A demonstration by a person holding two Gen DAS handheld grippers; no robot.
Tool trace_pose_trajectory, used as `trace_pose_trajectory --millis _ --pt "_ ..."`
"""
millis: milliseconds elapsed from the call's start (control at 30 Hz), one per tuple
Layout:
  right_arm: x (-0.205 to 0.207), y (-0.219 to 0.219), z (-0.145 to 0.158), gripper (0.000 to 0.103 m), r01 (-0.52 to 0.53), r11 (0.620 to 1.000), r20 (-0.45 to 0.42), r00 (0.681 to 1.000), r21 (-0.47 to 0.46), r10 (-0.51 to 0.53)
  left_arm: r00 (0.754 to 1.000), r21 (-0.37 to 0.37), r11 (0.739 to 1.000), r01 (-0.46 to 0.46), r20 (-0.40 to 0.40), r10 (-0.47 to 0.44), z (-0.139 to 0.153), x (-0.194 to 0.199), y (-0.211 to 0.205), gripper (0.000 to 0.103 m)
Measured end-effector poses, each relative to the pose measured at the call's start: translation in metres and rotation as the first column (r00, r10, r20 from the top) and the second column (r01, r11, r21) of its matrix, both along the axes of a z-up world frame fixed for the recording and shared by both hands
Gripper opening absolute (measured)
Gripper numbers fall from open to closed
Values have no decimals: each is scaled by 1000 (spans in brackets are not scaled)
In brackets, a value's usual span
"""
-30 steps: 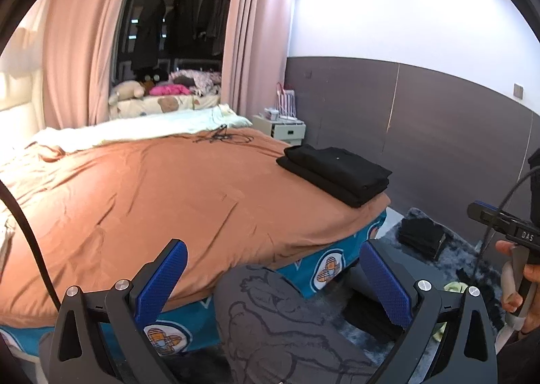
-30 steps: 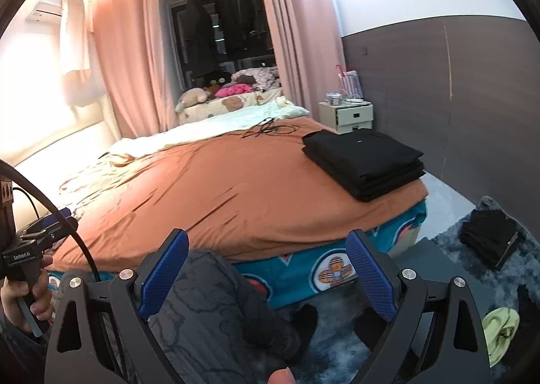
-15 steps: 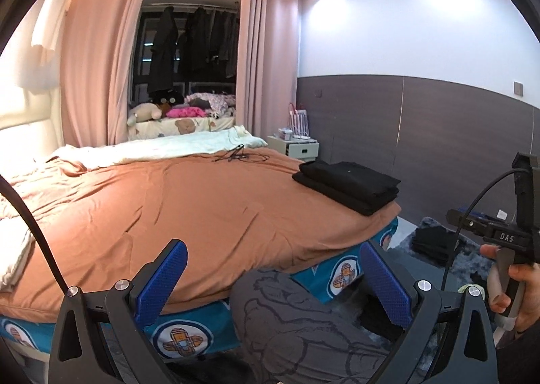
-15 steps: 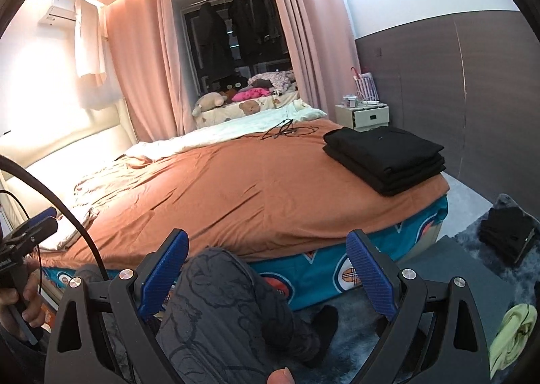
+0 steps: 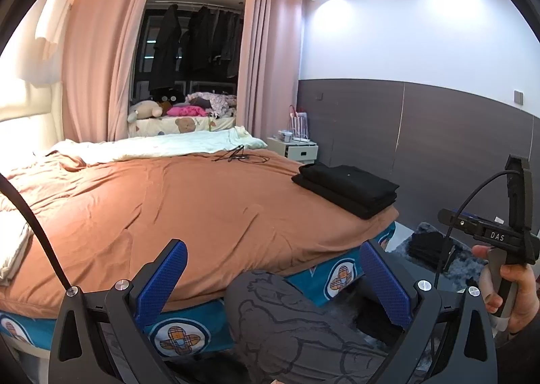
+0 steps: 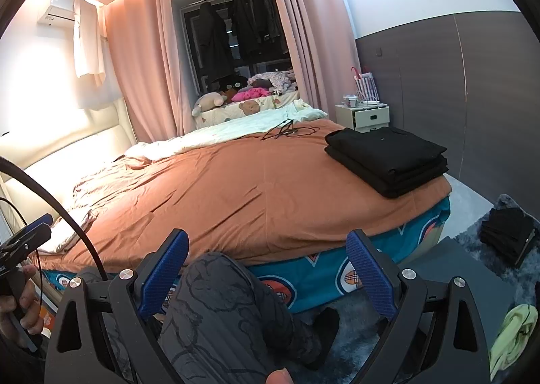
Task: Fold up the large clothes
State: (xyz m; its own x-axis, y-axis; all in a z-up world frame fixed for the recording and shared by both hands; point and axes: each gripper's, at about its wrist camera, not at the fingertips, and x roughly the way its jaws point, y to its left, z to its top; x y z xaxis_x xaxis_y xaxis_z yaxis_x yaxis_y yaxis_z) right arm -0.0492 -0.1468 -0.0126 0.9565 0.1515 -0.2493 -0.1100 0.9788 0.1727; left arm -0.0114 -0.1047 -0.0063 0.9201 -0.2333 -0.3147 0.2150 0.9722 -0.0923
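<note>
A stack of folded black clothes (image 5: 347,186) (image 6: 388,156) lies at the right end of the bed with the orange cover (image 5: 175,201) (image 6: 253,188). My left gripper (image 5: 271,266) is open and empty, held low in front of the bed, above a knee in grey patterned trousers (image 5: 287,320). My right gripper (image 6: 266,257) is open and empty too, over the same leg (image 6: 222,309). A hand holds the right gripper's handle (image 5: 499,242) at the right edge of the left wrist view. More dark clothes (image 6: 509,232) (image 5: 425,245) lie on the floor rug.
A white nightstand (image 6: 366,115) stands past the bed by the dark wall panel. Cables (image 6: 287,129) lie on the bed's far side next to a pale blanket (image 6: 236,132). A yellow-green cloth (image 6: 513,326) lies on the rug. Pink curtains frame hanging coats behind.
Both grippers have tilted upward and pulled back a little, so the bed sits lower and more ceiling shows. Both stay open and empty.
</note>
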Motion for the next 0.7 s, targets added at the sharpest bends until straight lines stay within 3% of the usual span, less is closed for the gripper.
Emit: trace_pose_trajectory --millis 700 --pt "-8 2 5 94 -25 1000 16 1000 0 25 1000 12 1000 4 19 -4 2 -9 -7 103"
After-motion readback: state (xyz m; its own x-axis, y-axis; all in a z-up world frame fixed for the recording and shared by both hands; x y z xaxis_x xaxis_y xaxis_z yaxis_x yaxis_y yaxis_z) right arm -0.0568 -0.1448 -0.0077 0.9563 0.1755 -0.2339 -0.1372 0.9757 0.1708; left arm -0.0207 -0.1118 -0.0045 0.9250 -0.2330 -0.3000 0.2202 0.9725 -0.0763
